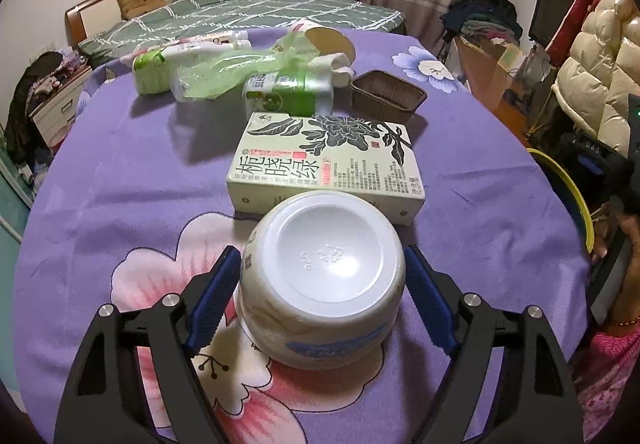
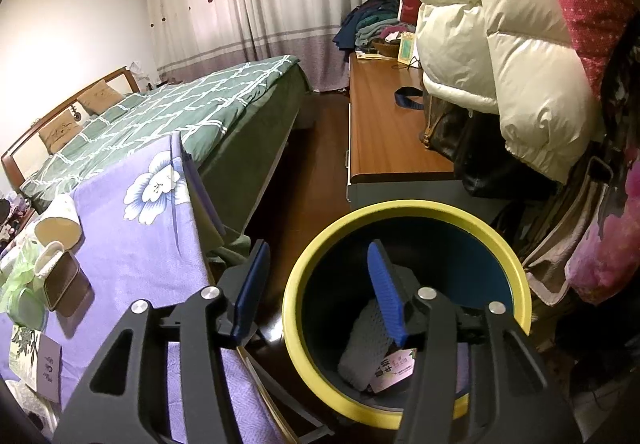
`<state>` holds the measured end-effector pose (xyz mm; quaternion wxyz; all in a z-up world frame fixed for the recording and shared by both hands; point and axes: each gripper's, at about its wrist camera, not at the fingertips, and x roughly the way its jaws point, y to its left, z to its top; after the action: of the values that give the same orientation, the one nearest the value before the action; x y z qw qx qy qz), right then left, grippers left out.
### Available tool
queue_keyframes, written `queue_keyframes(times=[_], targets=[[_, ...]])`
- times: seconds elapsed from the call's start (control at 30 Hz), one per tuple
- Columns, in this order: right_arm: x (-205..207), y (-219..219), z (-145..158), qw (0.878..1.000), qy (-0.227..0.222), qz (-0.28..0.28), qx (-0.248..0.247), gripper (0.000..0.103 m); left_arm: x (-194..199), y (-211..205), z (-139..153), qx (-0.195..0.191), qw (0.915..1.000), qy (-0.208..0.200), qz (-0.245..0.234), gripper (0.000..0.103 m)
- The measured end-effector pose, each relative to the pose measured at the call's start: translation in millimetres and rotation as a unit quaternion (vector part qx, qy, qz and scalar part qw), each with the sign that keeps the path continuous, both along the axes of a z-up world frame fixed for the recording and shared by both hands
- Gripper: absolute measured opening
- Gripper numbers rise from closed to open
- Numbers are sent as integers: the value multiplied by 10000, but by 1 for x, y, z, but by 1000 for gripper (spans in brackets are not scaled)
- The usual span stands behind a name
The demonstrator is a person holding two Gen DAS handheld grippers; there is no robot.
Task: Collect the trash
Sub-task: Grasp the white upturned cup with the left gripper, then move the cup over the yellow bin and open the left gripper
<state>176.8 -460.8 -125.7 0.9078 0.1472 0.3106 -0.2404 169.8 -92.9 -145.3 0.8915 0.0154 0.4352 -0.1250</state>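
1. White plastic, base up: an upturned bowl [image 1: 322, 276] rests on the purple flowered cloth of the counter [image 1: 120, 171], between the blue pads of the left hand-held gripper [image 1: 323, 296]. The pads flank the bowl's sides at 9 and 3 o'clock, very close; whether they press on it cannot be told.
2. At 12 o'clock from the bowl, just beyond its rim, lies a pale green book [image 1: 326, 163].
3. Farther toward 12 o'clock lie a green-labelled round tin [image 1: 286, 93] on its side, a crumpled green plastic bag [image 1: 228, 71] and a green-and-white bottle [image 1: 160, 69]; a brown plastic tray [image 1: 386, 95] sits at 1 o'clock.
4. A paper cup [image 1: 330, 43] lies tipped behind the tin.
5. The right hand-held gripper [image 2: 320, 286] hangs open and empty beside the counter's edge; its right finger stands over the mouth of a bin.
6. The yellow-rimmed bin [image 2: 296, 320], dark blue inside, stands on the floor at 3 o'clock from the counter. A grey mesh item [image 2: 366, 348] and a pink printed packet [image 2: 394, 372] lie at its bottom.
7. A green checked bed [image 2: 168, 111] fills the background at 11 o'clock.
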Motion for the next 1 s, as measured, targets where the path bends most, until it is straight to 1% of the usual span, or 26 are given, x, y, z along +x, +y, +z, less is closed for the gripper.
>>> queue_keyframes(times=[0.2, 0.4, 0.53, 0.67, 0.77, 0.87, 0.9, 1.0], targets=[[0, -1, 0, 10000, 2, 3, 21, 49, -3, -2, 4, -1, 9999, -74, -90, 80], [-5, -3, 0, 9998, -137, -23, 113, 50, -12, -14, 23, -45, 9992, -244, -301, 80], [-10, -4, 2, 9996, -241, 20, 165, 50, -14, -28, 32, -111, 9984, -251, -498, 80], [-14, -8, 3, 9995, -244, 89, 195, 50, -11, -52, 39, -99, 9966, -298, -766, 80], [-21, -18, 8, 9994, -281, 83, 200, 50, -7, -78, 43, -114, 9939, -320, -1052, 80], [-30, -32, 13, 9995, -288, -14, 134, 54, -1, -110, 47, -133, 9897, -317, -1391, 80], [-34, -38, 14, 9995, -288, -51, 112, 55, 1, -125, 48, -151, 9872, -324, -1553, 80], [-46, -56, 17, 9994, -288, -192, 88, 56, 7, -159, 51, -153, 9823, -347, -1833, 80]])
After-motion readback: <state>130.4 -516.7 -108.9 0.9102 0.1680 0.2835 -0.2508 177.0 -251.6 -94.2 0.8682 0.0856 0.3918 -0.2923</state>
